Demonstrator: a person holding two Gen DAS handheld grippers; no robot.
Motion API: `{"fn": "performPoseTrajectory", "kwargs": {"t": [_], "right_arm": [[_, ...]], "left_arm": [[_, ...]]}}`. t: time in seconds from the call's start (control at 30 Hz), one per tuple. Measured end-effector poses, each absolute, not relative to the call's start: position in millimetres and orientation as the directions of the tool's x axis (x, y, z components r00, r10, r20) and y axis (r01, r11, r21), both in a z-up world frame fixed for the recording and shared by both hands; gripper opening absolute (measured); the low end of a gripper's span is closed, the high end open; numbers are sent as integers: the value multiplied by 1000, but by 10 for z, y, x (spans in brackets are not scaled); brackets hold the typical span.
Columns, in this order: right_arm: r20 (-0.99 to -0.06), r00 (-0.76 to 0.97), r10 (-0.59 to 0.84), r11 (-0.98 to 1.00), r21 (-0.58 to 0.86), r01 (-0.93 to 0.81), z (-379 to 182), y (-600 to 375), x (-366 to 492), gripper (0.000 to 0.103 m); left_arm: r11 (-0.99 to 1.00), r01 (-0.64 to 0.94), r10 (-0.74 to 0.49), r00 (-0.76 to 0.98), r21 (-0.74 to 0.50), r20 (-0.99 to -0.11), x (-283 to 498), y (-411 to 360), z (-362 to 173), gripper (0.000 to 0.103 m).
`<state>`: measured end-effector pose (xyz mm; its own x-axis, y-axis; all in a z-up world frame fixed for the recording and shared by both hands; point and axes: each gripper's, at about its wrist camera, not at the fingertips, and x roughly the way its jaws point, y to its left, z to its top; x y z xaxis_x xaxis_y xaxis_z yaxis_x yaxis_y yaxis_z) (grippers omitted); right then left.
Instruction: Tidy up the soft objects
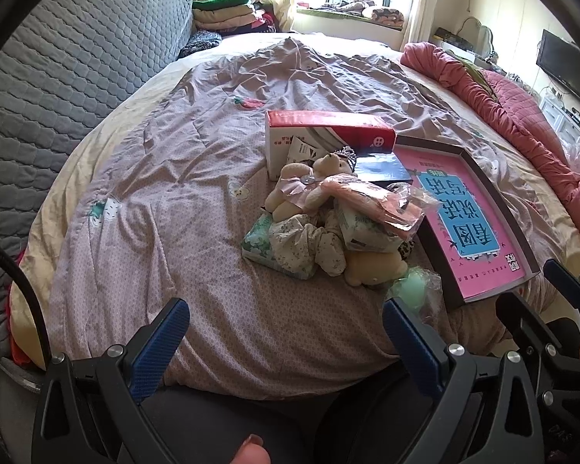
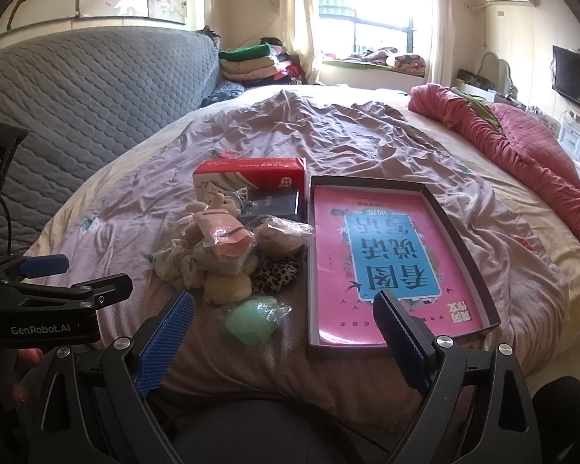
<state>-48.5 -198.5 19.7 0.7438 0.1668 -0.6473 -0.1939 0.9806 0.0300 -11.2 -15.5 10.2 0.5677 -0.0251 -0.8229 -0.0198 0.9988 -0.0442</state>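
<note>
Soft toys (image 2: 228, 282) and small wrapped packs lie heaped near the middle of the bed (image 2: 367, 135), touching the left wall of a shallow box (image 2: 466, 232) lined with a pink sheet. A red carton (image 2: 247, 172) stands just behind the heap. A green pouch (image 2: 253, 319) rests at the near edge of it. Left gripper (image 1: 286, 324) and right gripper (image 2: 284, 321) both hover released, empty, over the bed's near edge.
</note>
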Motion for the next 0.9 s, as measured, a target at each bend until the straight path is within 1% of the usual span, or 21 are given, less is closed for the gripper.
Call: {"fn": "performPoseTrajectory", "kwargs": {"t": [0.17, 0.53, 0.67, 0.9], "right_arm": [[-652, 738, 173, 980, 36, -198, 166, -1979, -460, 94], [-683, 706, 186, 977, 51, -209, 40, -1969, -330, 94], [-692, 692, 206, 969, 46, -243, -7, -1933, -265, 94], [-749, 614, 250, 935, 21, -355, -186, -1840, -111, 94]], "left_arm": [[997, -27, -43, 574, -71, -818, -91, -92, 92, 101], [985, -80, -84, 549, -152, -831, 63, 186, -111, 101], [983, -75, -99, 543, -166, -834, 157, 215, -179, 101], [982, -36, -138, 531, -184, -836, 329, 163, -279, 100]]}}
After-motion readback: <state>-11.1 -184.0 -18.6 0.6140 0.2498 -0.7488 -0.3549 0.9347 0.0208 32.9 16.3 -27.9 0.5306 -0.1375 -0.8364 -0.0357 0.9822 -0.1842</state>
